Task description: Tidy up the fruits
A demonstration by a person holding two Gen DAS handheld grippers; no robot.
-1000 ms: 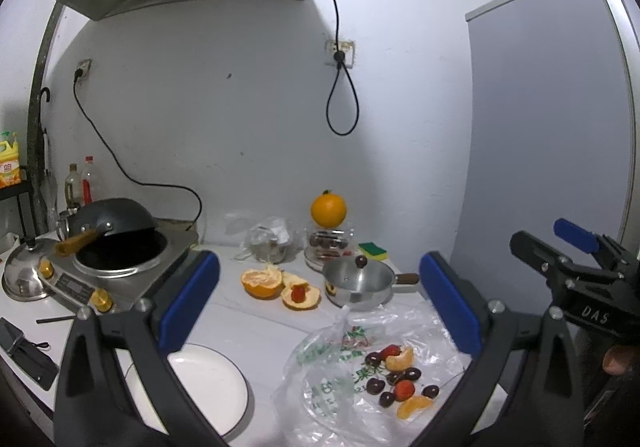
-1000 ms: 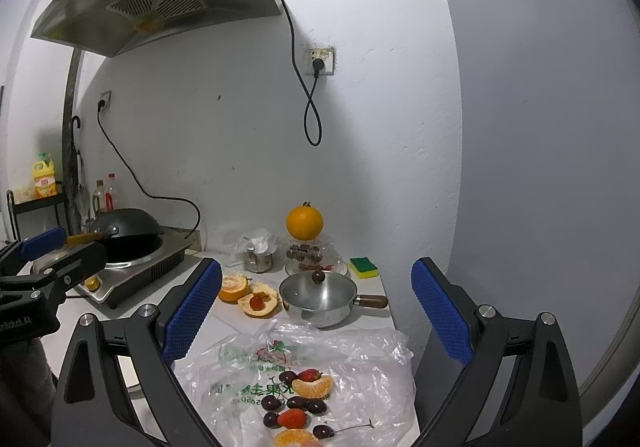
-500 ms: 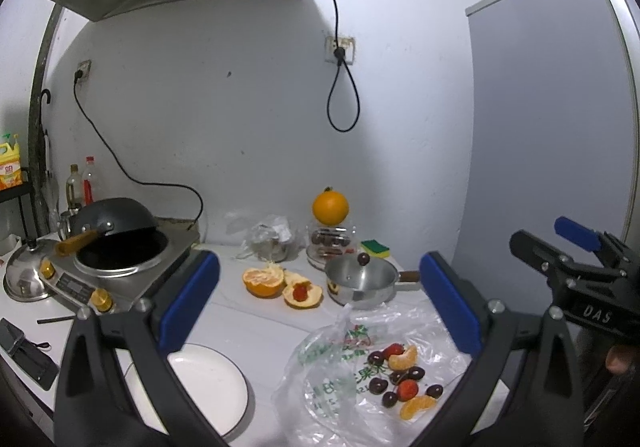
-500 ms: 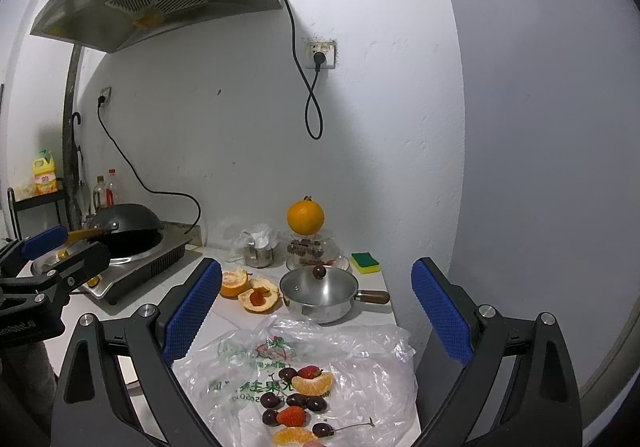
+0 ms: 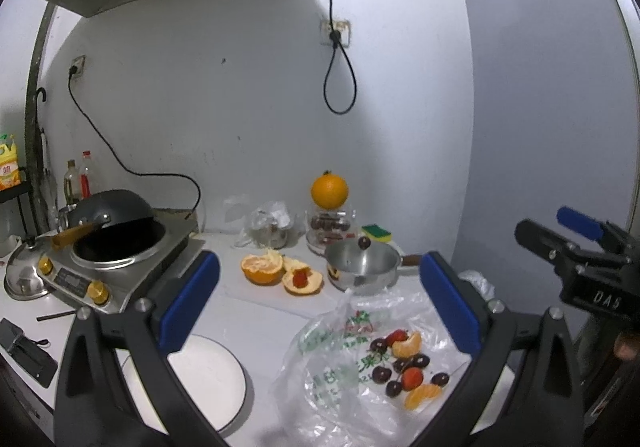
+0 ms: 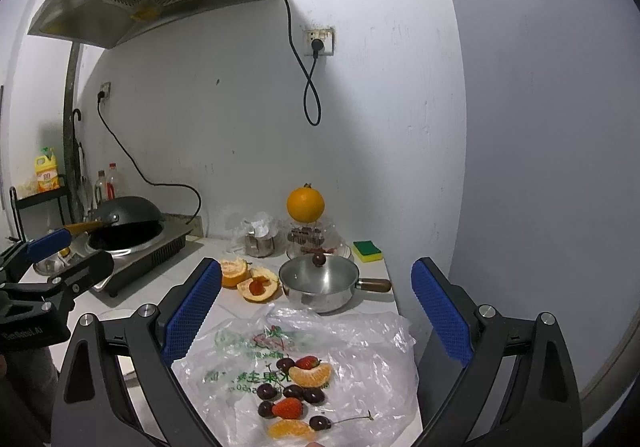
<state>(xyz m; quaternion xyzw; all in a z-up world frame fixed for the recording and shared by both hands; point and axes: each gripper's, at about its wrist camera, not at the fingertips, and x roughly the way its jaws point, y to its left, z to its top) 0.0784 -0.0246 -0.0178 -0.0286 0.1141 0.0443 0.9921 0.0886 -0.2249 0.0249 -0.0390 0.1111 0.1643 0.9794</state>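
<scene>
Both the left gripper (image 5: 320, 299) and the right gripper (image 6: 316, 309) hover with jaws spread wide and empty above the plastic bag (image 6: 352, 343), where cherries (image 6: 294, 393), strawberries (image 6: 287, 408) and orange segments (image 6: 311, 374) lie. Behind the bag stand a steel saucepan (image 6: 320, 283) and peeled orange halves (image 5: 262, 269); left of it, a white plate (image 5: 208, 379). Green print on the bag is unreadable. White counter (image 5: 256, 311), grey-white wall.

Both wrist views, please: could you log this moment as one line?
left gripper: jaws open, empty | right gripper: jaws open, empty | mixed fruit loose on plastic bag | white plate bare | nothing grasped
</scene>
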